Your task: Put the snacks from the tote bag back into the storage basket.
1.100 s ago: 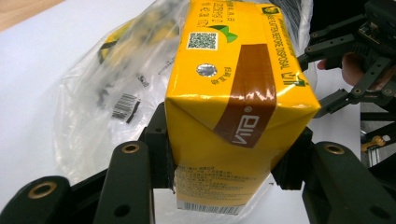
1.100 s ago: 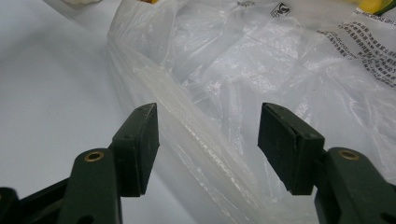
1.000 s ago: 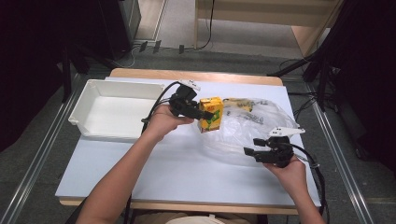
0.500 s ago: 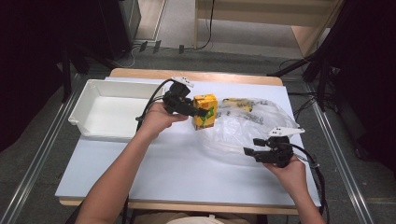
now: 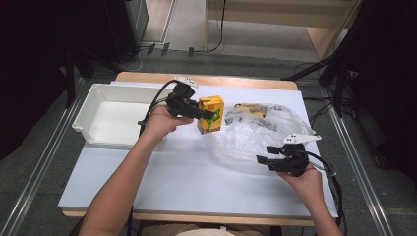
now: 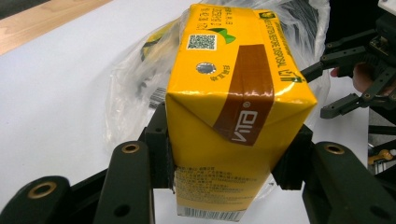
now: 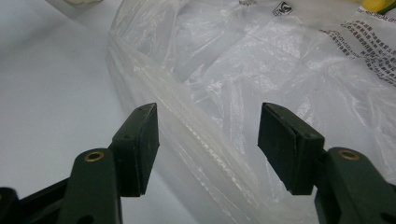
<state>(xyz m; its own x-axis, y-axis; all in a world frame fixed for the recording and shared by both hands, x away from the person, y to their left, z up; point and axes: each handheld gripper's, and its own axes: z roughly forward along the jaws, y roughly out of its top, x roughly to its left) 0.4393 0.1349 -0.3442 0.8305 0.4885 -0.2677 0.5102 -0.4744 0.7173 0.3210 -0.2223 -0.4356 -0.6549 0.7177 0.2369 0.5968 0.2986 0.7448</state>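
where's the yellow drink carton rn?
High view: the yellow drink carton is clamped in the left tool, mid-table between the white tray and the plastic bag.

Lab-like recording space, black curtains, floor cables, white worktable

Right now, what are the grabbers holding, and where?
The left gripper clamps the yellow drink carton by its two sides, low down. The right gripper is open, holding nothing.

The left hand-held gripper has carried the yellow drink carton leftward and slightly away from the person, from the mouth of the clear plastic bag toward the white tray; the carton now stands clear of the bag's edge, more upright than before
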